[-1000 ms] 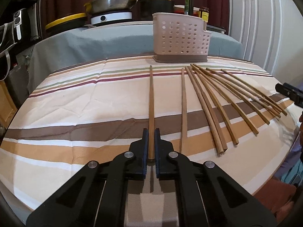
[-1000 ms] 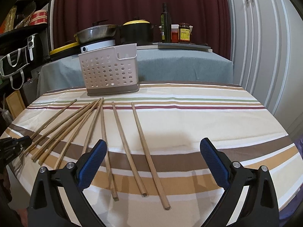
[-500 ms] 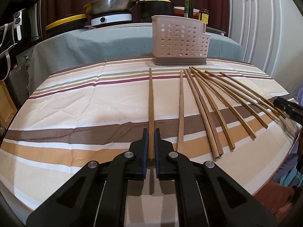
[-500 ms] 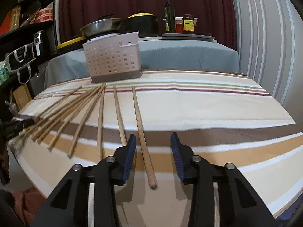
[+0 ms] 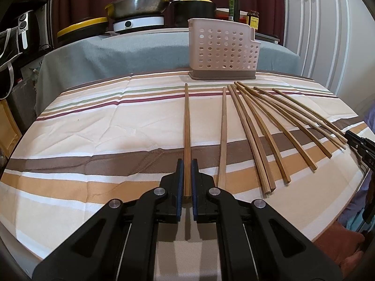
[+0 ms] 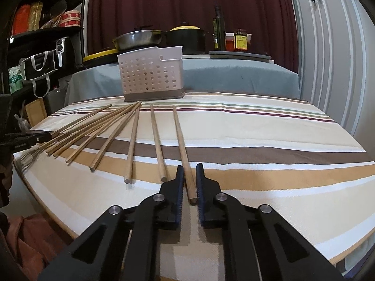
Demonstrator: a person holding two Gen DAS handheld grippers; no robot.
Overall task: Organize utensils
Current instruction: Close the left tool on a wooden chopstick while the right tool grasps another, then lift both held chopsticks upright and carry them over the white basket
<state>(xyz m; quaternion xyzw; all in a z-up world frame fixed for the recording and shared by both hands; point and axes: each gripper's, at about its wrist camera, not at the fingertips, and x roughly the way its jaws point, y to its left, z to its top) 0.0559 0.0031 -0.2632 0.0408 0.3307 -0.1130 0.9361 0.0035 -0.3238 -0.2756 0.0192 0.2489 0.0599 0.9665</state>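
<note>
Since a second ago: right gripper (image 6: 188, 182), then spread wide above the cloth, has come down and narrowed around the near end of the rightmost chopstick (image 6: 181, 145). Whether its blue pads (image 6: 180, 187) actually press the wood, I cannot tell; a thin gap seems to show on either side.

Item, left gripper (image 5: 187, 180): held low and level over the table edge, pads pinched on the near end of the leftmost chopstick (image 5: 186, 128), unchanged from before. That stick points straight away from me toward the caddy.

Item, loose chopsticks (image 5: 269, 126): lying flat on the striped tablecloth (image 5: 93, 128), fanned out between my two claws, far tips converging near the caddy's base.

Item, perforated utensil caddy (image 5: 223, 52): pale plastic with a brown base, upright at the far edge of the cloth. Its inside is not visible.

Item, background counter: steel pan (image 6: 138, 38), black pot with yellow lid (image 6: 186, 36), dark bottle (image 6: 218, 31), labelled jar (image 6: 241, 41); label text too small to read.
</note>
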